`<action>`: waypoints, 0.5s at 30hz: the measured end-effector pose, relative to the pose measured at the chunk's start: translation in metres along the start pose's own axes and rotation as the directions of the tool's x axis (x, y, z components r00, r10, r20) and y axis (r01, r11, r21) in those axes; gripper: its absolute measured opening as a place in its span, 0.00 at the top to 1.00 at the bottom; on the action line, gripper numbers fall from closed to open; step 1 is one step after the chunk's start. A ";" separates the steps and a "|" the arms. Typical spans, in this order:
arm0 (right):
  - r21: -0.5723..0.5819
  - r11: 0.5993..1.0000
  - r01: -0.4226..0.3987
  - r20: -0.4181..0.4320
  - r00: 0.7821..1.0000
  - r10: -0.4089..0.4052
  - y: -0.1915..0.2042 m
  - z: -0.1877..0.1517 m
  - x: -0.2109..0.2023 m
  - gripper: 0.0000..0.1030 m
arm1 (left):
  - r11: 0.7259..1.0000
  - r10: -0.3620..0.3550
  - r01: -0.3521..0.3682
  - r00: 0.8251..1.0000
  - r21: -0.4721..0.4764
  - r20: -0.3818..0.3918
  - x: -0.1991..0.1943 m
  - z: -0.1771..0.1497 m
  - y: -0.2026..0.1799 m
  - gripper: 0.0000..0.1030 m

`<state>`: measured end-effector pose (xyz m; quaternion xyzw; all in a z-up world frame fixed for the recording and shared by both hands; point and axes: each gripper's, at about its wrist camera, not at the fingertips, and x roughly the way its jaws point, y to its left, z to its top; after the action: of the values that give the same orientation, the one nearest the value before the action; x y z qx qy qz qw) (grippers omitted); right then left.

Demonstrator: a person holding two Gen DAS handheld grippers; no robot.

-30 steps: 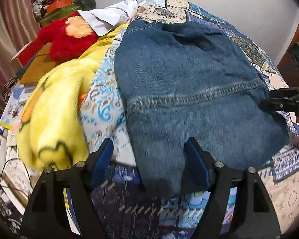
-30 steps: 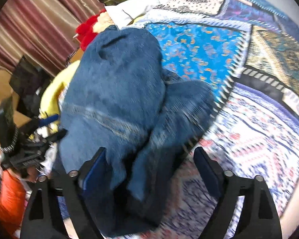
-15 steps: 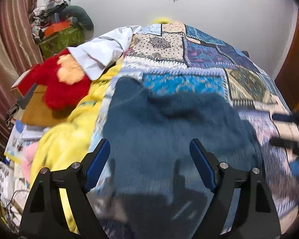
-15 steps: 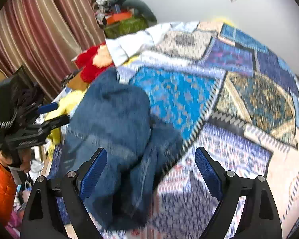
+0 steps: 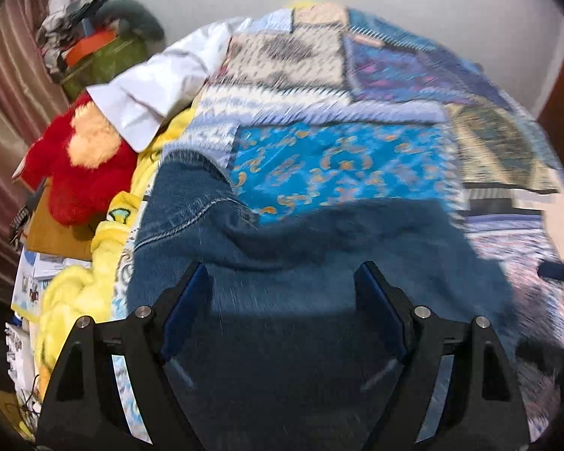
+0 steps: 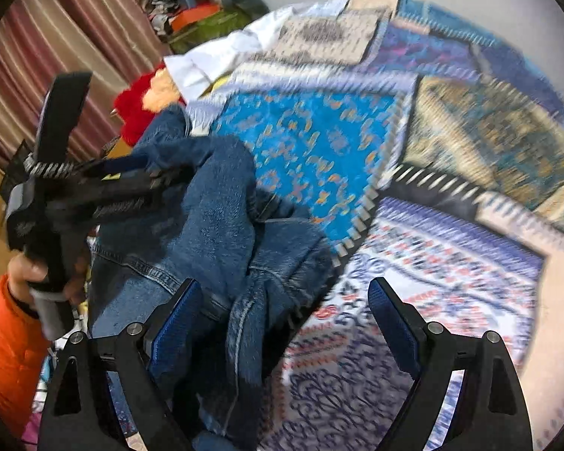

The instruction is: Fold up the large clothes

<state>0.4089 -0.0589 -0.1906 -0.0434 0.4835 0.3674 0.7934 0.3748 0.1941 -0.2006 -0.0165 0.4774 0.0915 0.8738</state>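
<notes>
Denim garment (image 5: 319, 263) lies bunched at the bed's (image 5: 357, 158) left edge, part-folded. Left gripper (image 5: 282, 297) and right gripper (image 6: 285, 312) hover above it, jaws open, empty. Next: regrasp an edge, likely to complete the fold.

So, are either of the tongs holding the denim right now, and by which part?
Neither. The left tongs and the right tongs both stand wide open above the denim garment, with nothing pinched between them.

Denim jacket (image 5: 319, 248) motion-blurred — near edge hidden below the jaws.
</notes>
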 end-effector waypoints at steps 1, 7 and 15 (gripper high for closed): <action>-0.010 1.000 0.003 0.030 1.000 -0.003 0.004 -0.001 -0.015 0.14 | 1.000 -0.005 0.005 1.000 0.000 0.024 -0.015 -0.003 -0.001 0.21; -0.053 0.999 0.002 0.218 0.976 0.010 0.037 -0.009 -0.108 0.14 | 0.997 -0.052 0.062 0.972 -0.035 0.228 -0.132 -0.021 0.007 0.21; -0.145 0.988 0.045 0.532 0.846 0.039 0.105 -0.046 -0.243 0.14 | 0.998 -0.015 0.046 0.828 -0.041 0.560 -0.300 -0.069 0.009 0.21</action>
<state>0.2453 -0.1334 0.0088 -0.0007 0.2145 0.3994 0.8913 0.1582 0.1513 0.0134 -0.0197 0.1980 0.0909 0.9758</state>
